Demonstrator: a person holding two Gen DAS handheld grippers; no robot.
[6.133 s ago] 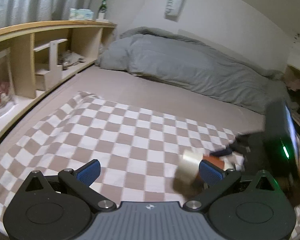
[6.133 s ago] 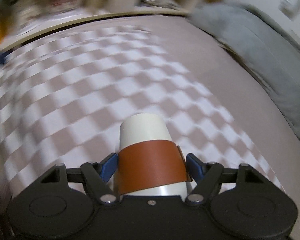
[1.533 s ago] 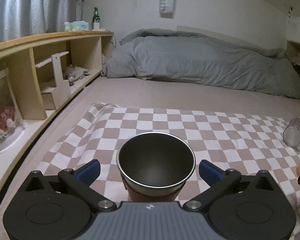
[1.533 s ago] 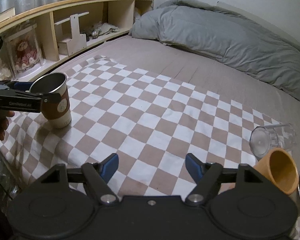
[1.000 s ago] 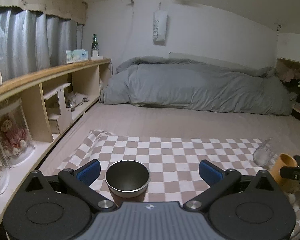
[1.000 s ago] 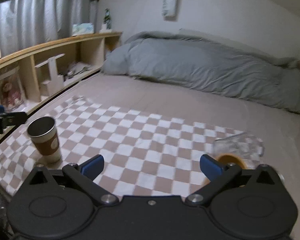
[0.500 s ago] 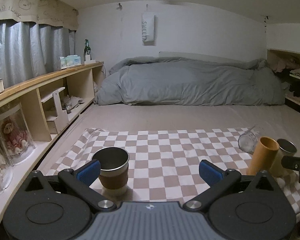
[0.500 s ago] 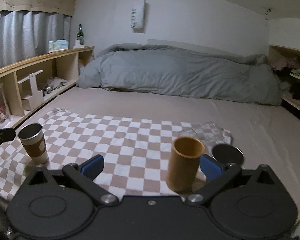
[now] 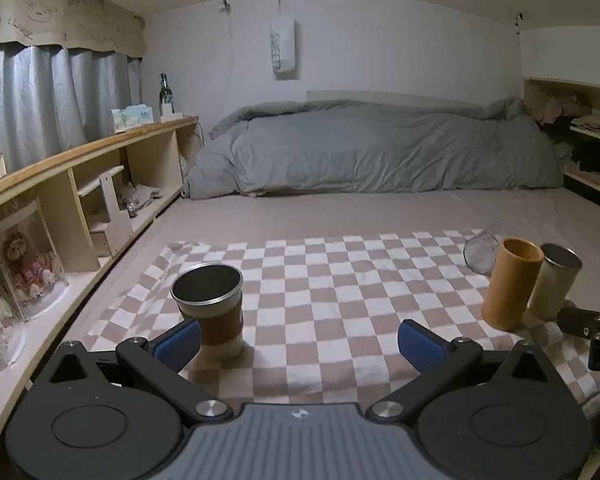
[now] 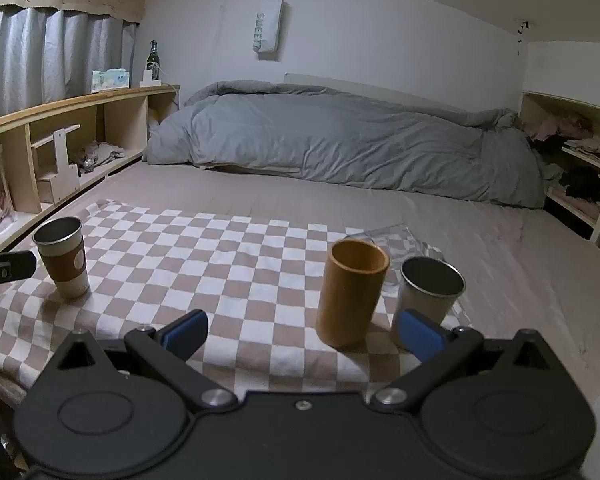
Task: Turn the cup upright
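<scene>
Your left gripper (image 9: pixel 299 338) has its blue-padded jaws spread wide and holds nothing. The steel cup with the brown paper sleeve (image 9: pixel 211 310) stands upright, mouth up, on the brown-and-white checkered cloth (image 9: pixel 324 304) spread over the bed; the left blue pad covers part of its lower side, so you cannot tell from this view whether pad and cup touch. From your right wrist the same cup (image 10: pixel 63 257) stands near the cloth's left edge, with the tip of the other gripper just beside it.

Your right gripper (image 10: pixel 302 334) is also wide open and empty. Between its pads stands a tall orange-brown cylindrical cup (image 10: pixel 352 292), upright, and just beside it a plain steel tumbler (image 10: pixel 430 290), whose base is hidden behind the right pad. A clear glass (image 9: pixel 480 254) lies on its side behind these two; in the right wrist view the orange cup blocks it. The cloth's near edge is cut off by both gripper bodies.
</scene>
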